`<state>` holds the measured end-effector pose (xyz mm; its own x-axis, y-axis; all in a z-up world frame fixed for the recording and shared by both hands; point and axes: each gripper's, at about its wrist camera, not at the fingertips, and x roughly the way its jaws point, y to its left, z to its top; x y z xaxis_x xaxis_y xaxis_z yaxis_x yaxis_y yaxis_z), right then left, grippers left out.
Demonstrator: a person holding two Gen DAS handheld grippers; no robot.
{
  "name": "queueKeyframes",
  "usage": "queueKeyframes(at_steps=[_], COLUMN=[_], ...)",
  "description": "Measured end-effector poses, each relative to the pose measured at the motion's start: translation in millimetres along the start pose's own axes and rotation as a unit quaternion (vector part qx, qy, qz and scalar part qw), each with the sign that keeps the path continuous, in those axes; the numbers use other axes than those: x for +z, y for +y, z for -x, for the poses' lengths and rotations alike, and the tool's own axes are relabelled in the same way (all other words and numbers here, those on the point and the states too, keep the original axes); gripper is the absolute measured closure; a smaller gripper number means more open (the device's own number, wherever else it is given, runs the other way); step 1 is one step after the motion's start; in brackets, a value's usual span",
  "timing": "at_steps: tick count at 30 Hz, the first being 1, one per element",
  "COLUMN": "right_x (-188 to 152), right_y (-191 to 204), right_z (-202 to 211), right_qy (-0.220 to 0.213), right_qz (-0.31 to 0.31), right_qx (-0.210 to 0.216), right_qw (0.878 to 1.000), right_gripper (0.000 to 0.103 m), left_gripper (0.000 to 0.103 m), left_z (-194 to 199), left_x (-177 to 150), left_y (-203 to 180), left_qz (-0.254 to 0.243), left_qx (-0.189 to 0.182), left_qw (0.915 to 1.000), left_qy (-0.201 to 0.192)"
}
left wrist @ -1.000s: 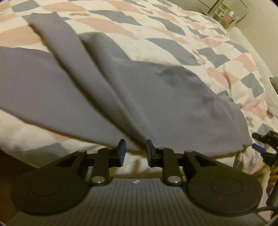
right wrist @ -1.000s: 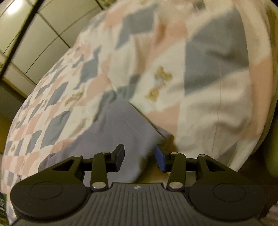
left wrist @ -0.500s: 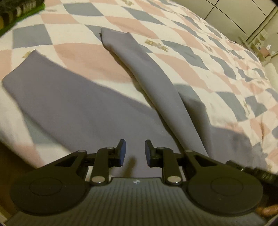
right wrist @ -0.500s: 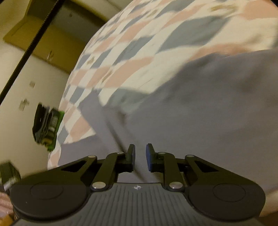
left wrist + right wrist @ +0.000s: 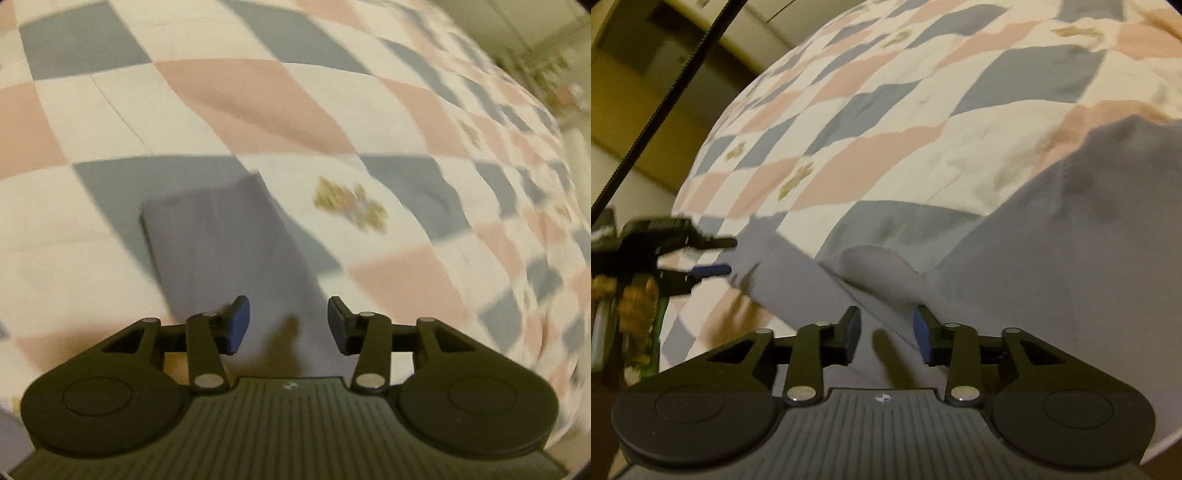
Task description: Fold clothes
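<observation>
A grey long-sleeved garment (image 5: 1052, 251) lies spread on the checked bed cover. In the left wrist view its sleeve end (image 5: 218, 240) lies straight ahead. My left gripper (image 5: 288, 325) is open and empty, with the sleeve between and under its fingers. It also shows in the right wrist view (image 5: 713, 254), open at the sleeve end. My right gripper (image 5: 884, 334) is open and empty, low over the garment where the sleeve (image 5: 790, 273) meets the body.
The bed cover (image 5: 258, 96) has pink, grey and white diamonds and fills most of both views. The bed's edge and a dim wall with cupboards (image 5: 646, 74) lie to the left in the right wrist view.
My left gripper has moved along the sleeve to its end and opened wider. My right gripper has opened wider and shifted over the sleeve's base.
</observation>
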<state>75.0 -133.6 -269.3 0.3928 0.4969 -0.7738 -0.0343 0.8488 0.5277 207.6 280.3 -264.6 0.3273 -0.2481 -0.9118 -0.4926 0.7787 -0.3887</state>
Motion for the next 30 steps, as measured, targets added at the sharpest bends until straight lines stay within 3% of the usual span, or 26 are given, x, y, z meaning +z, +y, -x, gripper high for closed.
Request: queueKeyframes(at_steps=[3,7,9,10,13,18,21,24,27,30], right_x=[-6,-10,-11,-12,-13,-16,-21,-30,-42,-52], right_y=[1,-1,-3,-4,-6,-11,-20,-33,-48,-62], right_z=[1,3,6,7,11,17,31,39,40,37], right_qy=[-0.006,-0.013,-0.01,-0.009,-0.005,0.002,0.018,0.038,0.062,0.072], right_qz=[-0.022,-0.033,-0.034,-0.035,-0.037,-0.04,-0.067,-0.102,-0.14,-0.187], right_qx=[-0.018,-0.032,-0.029,-0.028,-0.024,-0.017,0.007,0.032,0.054,0.076], right_qw=[1.0,0.999,0.999,0.999,0.999,0.999,0.998,0.994,0.987,0.977], right_gripper=[0.065,0.064,0.064,0.064,0.064,0.064,0.064,0.062,0.061,0.061], left_gripper=[0.061,0.064,0.085,0.103,0.103,0.103,0.103,0.103,0.103,0.098], left_z=[-27,-54,-55,-52,-26,63,112,118,108,108], left_x=[26,37,35,33,21,-35,-85,-134,-177,-200], left_y=[-1,-6,-6,-5,7,52,94,147,180,189], left_qz=[0.036,0.033,0.026,0.022,0.017,0.023,0.04,0.112,0.18,0.218], left_qx=[0.017,0.05,0.054,0.05,0.024,-0.023,-0.001,0.03,0.042,0.012], left_qw=[0.9987,0.9972,0.9974,0.998,0.9996,0.997,0.9942,0.9901,0.98,0.9706], left_qy=[0.033,0.045,0.039,0.032,-0.001,-0.07,-0.1,-0.078,-0.073,-0.102])
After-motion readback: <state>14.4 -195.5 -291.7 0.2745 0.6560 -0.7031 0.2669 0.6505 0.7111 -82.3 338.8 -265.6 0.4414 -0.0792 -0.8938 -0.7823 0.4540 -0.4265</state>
